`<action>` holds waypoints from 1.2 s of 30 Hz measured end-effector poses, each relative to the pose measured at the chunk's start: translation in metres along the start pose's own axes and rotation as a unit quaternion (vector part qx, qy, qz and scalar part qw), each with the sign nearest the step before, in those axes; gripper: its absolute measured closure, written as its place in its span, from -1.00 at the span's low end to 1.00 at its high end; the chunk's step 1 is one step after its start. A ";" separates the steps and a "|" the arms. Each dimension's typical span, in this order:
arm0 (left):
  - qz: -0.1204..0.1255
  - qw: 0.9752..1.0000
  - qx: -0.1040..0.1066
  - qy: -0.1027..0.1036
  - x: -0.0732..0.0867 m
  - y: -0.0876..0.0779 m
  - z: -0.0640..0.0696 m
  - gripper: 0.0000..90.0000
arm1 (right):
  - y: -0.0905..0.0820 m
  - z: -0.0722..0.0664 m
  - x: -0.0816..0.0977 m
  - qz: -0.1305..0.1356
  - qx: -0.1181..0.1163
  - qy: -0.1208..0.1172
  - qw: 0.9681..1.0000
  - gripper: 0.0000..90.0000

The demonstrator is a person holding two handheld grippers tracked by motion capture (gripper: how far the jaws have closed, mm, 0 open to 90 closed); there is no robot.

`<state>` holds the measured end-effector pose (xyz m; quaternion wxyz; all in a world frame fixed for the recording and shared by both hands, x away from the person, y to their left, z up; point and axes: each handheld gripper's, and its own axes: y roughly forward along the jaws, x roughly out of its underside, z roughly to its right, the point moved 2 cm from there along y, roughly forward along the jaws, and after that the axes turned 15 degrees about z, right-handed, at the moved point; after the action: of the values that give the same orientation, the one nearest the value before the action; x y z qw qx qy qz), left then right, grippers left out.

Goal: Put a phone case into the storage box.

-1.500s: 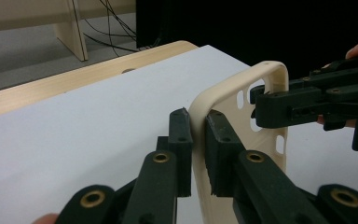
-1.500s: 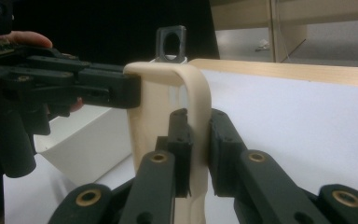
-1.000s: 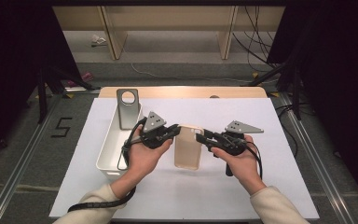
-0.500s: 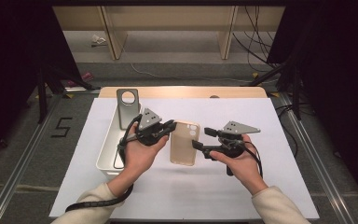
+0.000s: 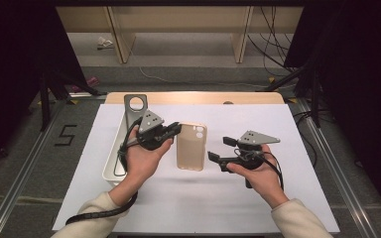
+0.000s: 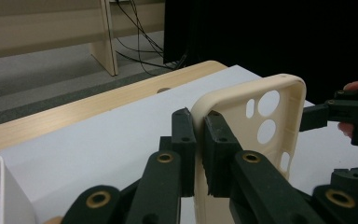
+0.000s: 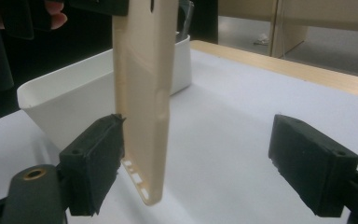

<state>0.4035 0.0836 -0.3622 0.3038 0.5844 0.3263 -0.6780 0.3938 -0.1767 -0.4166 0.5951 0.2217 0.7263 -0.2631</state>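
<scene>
The phone case (image 5: 191, 147) is a soft beige shell with two round camera holes and a slot near its top corner, and a row of small cut-outs along its bottom edge; I hold it off the white table cover (image 5: 278, 129), hanging upright, its hollow side turned toward my left gripper's camera; my left gripper (image 6: 199, 154) has its jaws pressed together on the case's side wall, one pad inside the rim and one outside; my left hand (image 5: 141, 161) reaches in from below with the gripper pointing across toward my right; the jaws of my right gripper (image 7: 214, 163) have just been opening and now stand spread wide, the case's lower edge hanging between them just beside one pad, the other pad well apart from it; my right hand (image 5: 258, 173) holds that gripper pointing back at the case; a white bin (image 5: 113, 166) sits beyond my left gripper, with a grey metal bracket (image 5: 135, 106) standing in its far end.
</scene>
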 end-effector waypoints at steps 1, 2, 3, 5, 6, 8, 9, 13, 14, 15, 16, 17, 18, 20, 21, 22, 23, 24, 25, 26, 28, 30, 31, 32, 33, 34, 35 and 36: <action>0.001 1.000 -0.001 0.001 -0.001 -0.001 -0.001 0.86 | -0.002 0.001 0.000 -0.001 0.002 -0.001 1.000 -0.58; 0.002 1.000 -0.002 0.002 -0.002 -0.001 -0.002 0.86 | -0.003 0.002 0.000 -0.002 0.004 -0.002 1.000 -0.58; 0.003 1.000 -0.004 0.002 -0.003 -0.002 -0.003 0.86 | -0.004 0.002 0.001 -0.003 0.004 -0.001 1.000 -0.58; 0.005 1.000 -0.005 0.001 -0.004 -0.002 -0.004 0.86 | -0.005 0.004 0.001 -0.002 0.007 -0.001 1.000 -0.59; 0.006 1.000 -0.006 0.001 -0.005 -0.003 -0.005 0.86 | -0.006 0.004 0.001 -0.001 0.008 -0.002 1.000 -0.59; 0.008 1.000 -0.007 0.002 -0.006 -0.004 -0.006 0.86 | -0.008 0.005 0.001 -0.001 0.010 -0.001 1.000 -0.59; 0.008 1.000 -0.008 0.002 -0.007 -0.004 -0.006 0.86 | -0.008 0.005 0.001 -0.001 0.011 -0.001 1.000 -0.59; 0.010 1.000 -0.012 -0.001 -0.010 -0.006 -0.009 0.86 | -0.011 0.006 0.001 -0.002 0.012 -0.002 1.000 -0.59; 0.011 1.000 -0.011 -0.001 -0.010 -0.006 -0.010 0.86 | -0.011 0.006 0.001 -0.002 0.013 -0.003 1.000 -0.59; 0.012 1.000 -0.013 -0.001 -0.011 -0.006 -0.011 0.86 | -0.012 0.007 0.002 -0.001 0.013 -0.002 1.000 -0.60; 0.012 1.000 -0.014 -0.001 -0.011 -0.007 -0.012 0.86 | -0.012 0.007 0.002 -0.002 0.014 -0.001 1.000 -0.60; 0.012 1.000 -0.016 -0.001 -0.012 -0.007 -0.013 0.86 | -0.013 0.007 0.002 -0.002 0.014 -0.001 1.000 -0.60; 0.012 1.000 -0.018 -0.001 -0.012 -0.007 -0.013 0.86 | -0.014 0.007 0.003 -0.002 0.015 -0.002 1.000 -0.60; 0.012 1.000 -0.020 -0.001 -0.013 -0.008 -0.014 0.86 | -0.016 0.008 0.003 -0.003 0.016 -0.004 1.000 -0.61; 0.013 1.000 -0.020 -0.001 -0.014 -0.008 -0.015 0.86 | -0.016 0.008 0.003 -0.003 0.016 -0.003 1.000 -0.61; 0.014 1.000 -0.021 -0.001 -0.014 -0.009 -0.015 0.86 | -0.018 0.008 0.003 -0.002 0.017 -0.003 1.000 -0.61; 0.014 1.000 -0.020 0.000 -0.015 -0.009 -0.016 0.86 | -0.018 0.008 0.003 -0.003 0.018 -0.004 1.000 -0.61; 0.015 1.000 -0.021 -0.001 -0.016 -0.009 -0.016 0.86 | -0.019 0.009 0.003 -0.003 0.018 -0.003 1.000 -0.61; 0.016 1.000 -0.022 -0.002 -0.016 -0.010 -0.017 0.86 | -0.021 0.009 0.003 -0.003 0.019 -0.003 1.000 -0.61; 0.017 1.000 -0.022 0.000 -0.017 -0.010 -0.017 0.86 | -0.021 0.009 0.003 -0.003 0.021 -0.003 1.000 -0.62; 0.019 1.000 -0.023 -0.001 -0.019 -0.011 -0.018 0.86 | -0.023 0.010 0.004 -0.002 0.022 -0.002 1.000 -0.61; 0.020 1.000 -0.024 0.000 -0.020 -0.012 -0.020 0.86 | -0.025 0.011 0.004 -0.003 0.024 -0.003 1.000 -0.62; 0.021 0.999 -0.025 0.000 -0.021 -0.012 -0.020 0.86 | -0.026 0.011 0.004 -0.003 0.024 -0.003 1.000 -0.62; 0.022 0.999 -0.026 0.000 -0.021 -0.013 -0.021 0.86 | -0.027 0.011 0.004 -0.002 0.025 -0.002 1.000 -0.62; 0.023 0.999 -0.027 0.000 -0.022 -0.013 -0.022 0.86 | -0.028 0.012 0.004 -0.001 0.025 -0.002 1.000 -0.62; 0.023 0.999 -0.028 0.000 -0.022 -0.014 -0.022 0.86 | -0.029 0.012 0.004 0.000 0.026 -0.002 1.000 -0.62; 0.023 0.999 -0.028 0.001 -0.023 -0.014 -0.023 0.86 | -0.030 0.012 0.004 0.000 0.027 -0.002 1.000 -0.62; 0.024 0.999 -0.028 0.003 -0.023 -0.014 -0.023 0.86 | -0.031 0.013 0.004 0.001 0.027 -0.001 1.000 -0.62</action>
<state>0.4090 0.1114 -0.3403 0.3352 0.5850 0.3324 -0.6595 0.3825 -0.2086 -0.4190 0.5902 0.2376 0.7180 -0.2824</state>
